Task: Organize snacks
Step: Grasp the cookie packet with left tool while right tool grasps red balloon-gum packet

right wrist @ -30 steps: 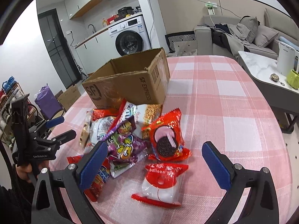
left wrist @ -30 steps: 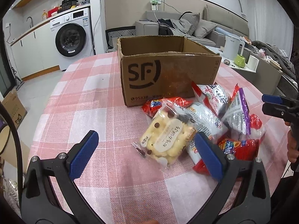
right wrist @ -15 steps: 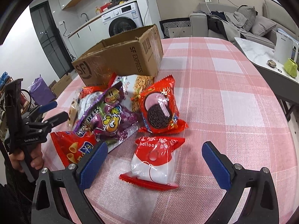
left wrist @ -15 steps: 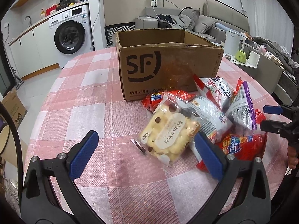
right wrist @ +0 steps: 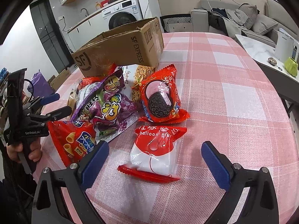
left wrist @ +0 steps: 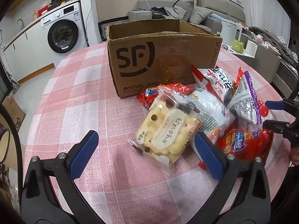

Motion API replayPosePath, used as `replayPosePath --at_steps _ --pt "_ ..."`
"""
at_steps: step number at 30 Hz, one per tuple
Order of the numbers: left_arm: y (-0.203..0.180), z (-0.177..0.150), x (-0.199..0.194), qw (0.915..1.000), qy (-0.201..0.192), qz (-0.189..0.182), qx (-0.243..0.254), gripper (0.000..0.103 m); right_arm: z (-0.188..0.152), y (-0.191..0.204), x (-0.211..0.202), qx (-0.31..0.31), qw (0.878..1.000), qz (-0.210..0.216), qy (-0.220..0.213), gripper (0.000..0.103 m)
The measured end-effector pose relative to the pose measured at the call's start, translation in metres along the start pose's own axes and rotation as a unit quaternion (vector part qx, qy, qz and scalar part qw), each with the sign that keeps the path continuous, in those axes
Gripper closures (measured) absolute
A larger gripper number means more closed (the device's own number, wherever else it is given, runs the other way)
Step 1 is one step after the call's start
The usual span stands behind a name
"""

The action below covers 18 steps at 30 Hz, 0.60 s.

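We work over a desk (left wrist: 78, 97) in pink check, with the open box (left wrist: 164, 56) at its far side and the snacks heaped against the box's near wall. The box is where we judge the packets should go, so the step in hand is a first pick from the heap's near edge.

Our left tool (left wrist: 145, 158) has its fingers wide apart, holding nothing. The biscuit pack (left wrist: 168, 132) lies flat just ahead, its near end between the fingers, the right finger close beside its edge. We should come down square and close across the pack's width, gently, since biscuits will crack.

Our right tool (right wrist: 155, 160) is likewise spread and empty. The balloon pack (right wrist: 155, 153) lies between its fingers, apart from both. We take it by the soft middle, clear of the Oreo bag (right wrist: 160, 99) beyond.
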State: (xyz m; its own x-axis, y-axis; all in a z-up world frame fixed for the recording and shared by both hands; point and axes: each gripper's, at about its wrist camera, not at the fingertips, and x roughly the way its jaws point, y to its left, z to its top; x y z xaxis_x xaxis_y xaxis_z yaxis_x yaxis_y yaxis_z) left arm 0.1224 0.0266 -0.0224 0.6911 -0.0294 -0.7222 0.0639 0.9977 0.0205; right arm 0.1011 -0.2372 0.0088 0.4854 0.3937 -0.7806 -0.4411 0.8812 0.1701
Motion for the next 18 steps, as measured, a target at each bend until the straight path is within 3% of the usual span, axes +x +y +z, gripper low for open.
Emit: replayPosePath --at_steps 9,13,18 --pt "0.001 0.012 0.016 0.9998 0.009 -0.014 0.01 0.001 -0.002 0.003 0.003 -0.01 1.0 0.005 0.007 0.018" --pt "0.008 0.013 0.019 0.9993 0.012 -0.035 0.004 0.005 -0.003 0.005 0.002 -0.012 1.0 0.009 0.005 0.022" --pt "0.014 0.013 0.024 0.9978 0.013 -0.065 -0.003 0.034 -0.004 0.009 0.002 -0.019 1.0 0.011 0.004 0.027"
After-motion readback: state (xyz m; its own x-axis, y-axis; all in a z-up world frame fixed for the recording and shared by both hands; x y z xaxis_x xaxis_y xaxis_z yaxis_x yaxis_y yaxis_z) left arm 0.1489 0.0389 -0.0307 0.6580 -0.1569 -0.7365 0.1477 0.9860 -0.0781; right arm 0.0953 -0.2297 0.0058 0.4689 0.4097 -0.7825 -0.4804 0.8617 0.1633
